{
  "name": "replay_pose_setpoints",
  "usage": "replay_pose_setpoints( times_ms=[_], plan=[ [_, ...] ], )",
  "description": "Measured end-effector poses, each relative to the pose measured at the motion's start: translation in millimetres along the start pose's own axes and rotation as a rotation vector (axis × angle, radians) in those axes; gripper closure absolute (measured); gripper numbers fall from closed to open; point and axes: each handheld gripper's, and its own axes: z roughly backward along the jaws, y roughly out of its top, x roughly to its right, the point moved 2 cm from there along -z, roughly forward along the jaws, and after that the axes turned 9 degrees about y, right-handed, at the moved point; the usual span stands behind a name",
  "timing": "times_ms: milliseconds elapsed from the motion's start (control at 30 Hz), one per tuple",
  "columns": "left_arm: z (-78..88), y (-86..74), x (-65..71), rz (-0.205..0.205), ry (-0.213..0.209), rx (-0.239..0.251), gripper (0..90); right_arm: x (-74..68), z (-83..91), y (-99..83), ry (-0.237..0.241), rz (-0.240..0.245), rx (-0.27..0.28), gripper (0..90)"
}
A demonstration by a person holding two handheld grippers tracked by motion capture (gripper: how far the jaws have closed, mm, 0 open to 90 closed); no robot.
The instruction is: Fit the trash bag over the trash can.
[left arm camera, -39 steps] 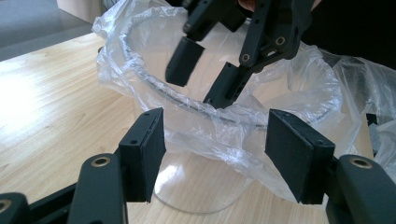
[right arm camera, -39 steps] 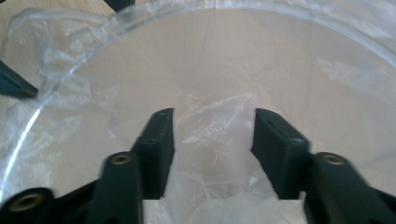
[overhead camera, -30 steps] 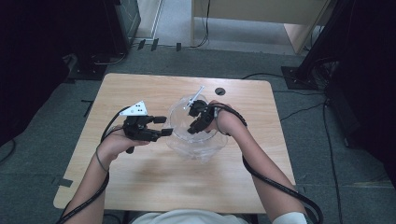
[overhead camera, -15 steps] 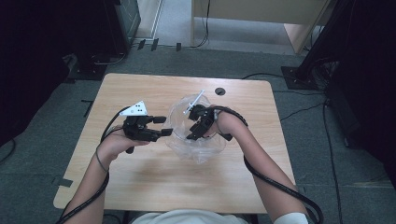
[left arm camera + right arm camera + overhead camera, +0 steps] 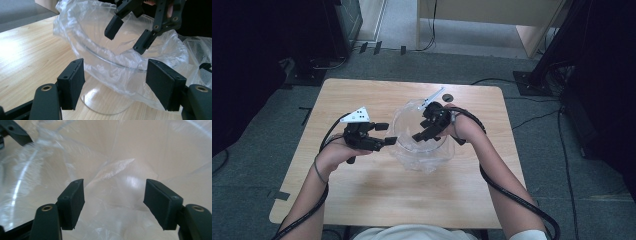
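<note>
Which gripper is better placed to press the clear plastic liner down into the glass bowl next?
Right, probably. The right gripper hangs open over the inside of the clear glass bowl, jaws aimed at the crumpled clear plastic liner. The left gripper, also open, sits outside the bowl's rim, better suited to steadying.

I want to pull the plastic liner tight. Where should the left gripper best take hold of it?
Probably at the loose plastic liner edge draped over the near rim of the glass bowl, coming from the left side. The left gripper, open, already faces that fold, and it hangs outside the wall, free to pinch.
</note>
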Motion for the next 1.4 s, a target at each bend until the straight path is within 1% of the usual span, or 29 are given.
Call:
replay_pose_setpoints(
  times_ms=[33, 100, 167, 300, 400, 567, 667, 800, 867, 1133, 1233, 1300, 1400],
  plan=[
    [0.1, 0.4, 0.2, -0.003, 0.002, 0.001, 30.2, -0.8, 2.2, -0.4, -0.003, 0.004, 0.012, 30.1],
    [0.4, 1.5, 1.0, -0.009, 0.008, 0.001, 29.6, -2.2, 5.0, -1.0, -0.009, 0.013, 0.021, 29.9],
    [1.0, 2.9, 1.0, -0.004, 0.012, -0.003, 29.2, -3.1, 7.8, -2.3, -0.012, 0.016, 0.029, 29.9],
    [0.9, 5.1, -0.7, 0.0, 0.018, -0.014, 28.3, -3.5, 13.2, -4.7, -0.014, 0.029, 0.069, 29.8],
    [1.2, 6.9, -1.5, 0.009, 0.024, -0.013, 27.8, -3.5, 17.2, -7.7, -0.029, 0.042, 0.099, 28.2],
    [3.6, 8.9, -1.6, -0.003, 0.035, -0.014, 27.6, -5.5, 26.2, -14.4, -0.027, 0.058, 0.152, 26.0],
    [4.8, 10.1, -1.7, -0.007, 0.049, -0.01, 27.6, -6.5, 31.4, -18.7, -0.042, 0.078, 0.173, 24.7],
    [6.9, 11.0, -2.1, -0.025, 0.065, -0.006, 27.6, -9.3, 38.2, -24.2, -0.038, 0.076, 0.206, 24.6],
    [7.6, 11.5, -2.1, -0.025, 0.068, -0.004, 27.6, -10.1, 41.0, -27.2, -0.041, 0.077, 0.213, 24.5],
    [11.0, 12.3, -3.7, -0.051, 0.085, 0.002, 27.6, -12.9, 49.6, -37.5, -0.046, 0.088, 0.242, 24.5],
    [11.8, 11.9, -4.2, -0.064, 0.089, 0.002, 27.6, -13.5, 52.5, -41.7, -0.056, 0.097, 0.245, 24.3],
    [12.5, 11.4, -5.0, -0.064, 0.093, 0.0, 27.6, -14.2, 55.1, -44.9, -0.058, 0.092, 0.253, 24.2],
    [14.1, 10.5, -6.6, -0.061, 0.098, 0.001, 27.5, -14.4, 58.4, -49.0, -0.064, 0.095, 0.261, 24.0]
  ],
)
